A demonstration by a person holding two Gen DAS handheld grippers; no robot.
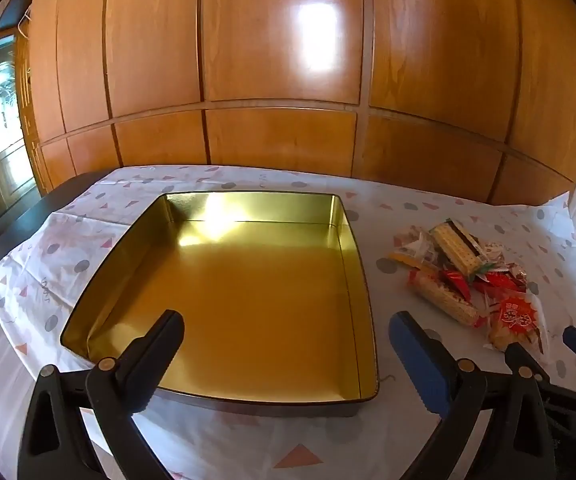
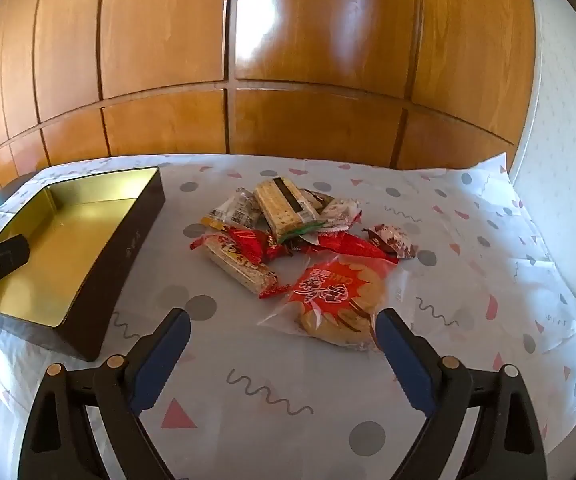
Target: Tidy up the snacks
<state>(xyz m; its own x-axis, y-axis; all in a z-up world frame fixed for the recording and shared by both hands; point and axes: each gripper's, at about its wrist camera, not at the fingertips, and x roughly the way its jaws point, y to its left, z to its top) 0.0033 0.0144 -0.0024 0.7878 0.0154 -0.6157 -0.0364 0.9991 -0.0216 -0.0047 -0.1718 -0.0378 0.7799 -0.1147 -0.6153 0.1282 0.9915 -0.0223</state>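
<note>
Now we hover both tongs wide apart, gripping nothing.
Our left tongs (image 1: 283, 332) overhang the gold tin's (image 1: 352, 248) near edge; right tongs (image 2: 281, 330) face the snack pile (image 2: 288, 228) mid-surface.

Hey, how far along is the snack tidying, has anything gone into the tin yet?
Done: nothing yet. The tin sits open with a bare gold floor. In hand: nothing. The left tongs hover open over the tin's near edge, and the right tongs stand open just short of the round cracker pack. Left: the whole snack pile lies on the cloth beside the tin.
</note>
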